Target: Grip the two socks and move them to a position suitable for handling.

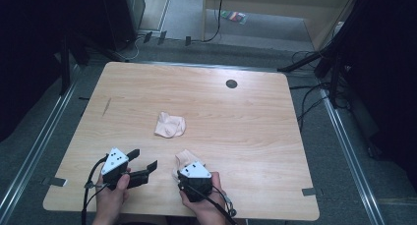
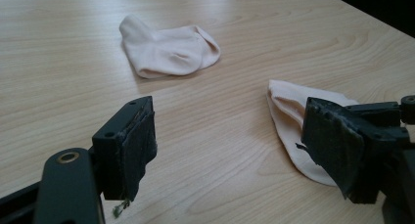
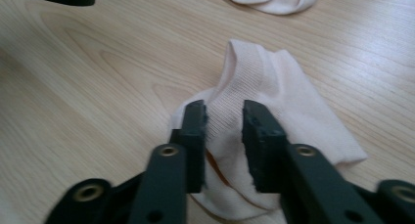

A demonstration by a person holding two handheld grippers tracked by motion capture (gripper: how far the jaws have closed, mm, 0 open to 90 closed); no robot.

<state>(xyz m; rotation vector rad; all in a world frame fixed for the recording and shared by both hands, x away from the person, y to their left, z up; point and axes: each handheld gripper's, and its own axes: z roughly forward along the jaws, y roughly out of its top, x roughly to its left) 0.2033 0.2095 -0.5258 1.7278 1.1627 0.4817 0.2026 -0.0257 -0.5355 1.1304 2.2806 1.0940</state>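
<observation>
The tabletop (image 1: 255, 136) is light wood with rounded corners, a dark round hole (image 1: 231, 83) near its far edge and a thin dark mark (image 1: 106, 106) toward its left. Grey carpet (image 1: 339, 151) surrounds it, with black cables (image 1: 307, 99) at the right and a small colourful packet (image 1: 235, 16) lying farther back.
</observation>
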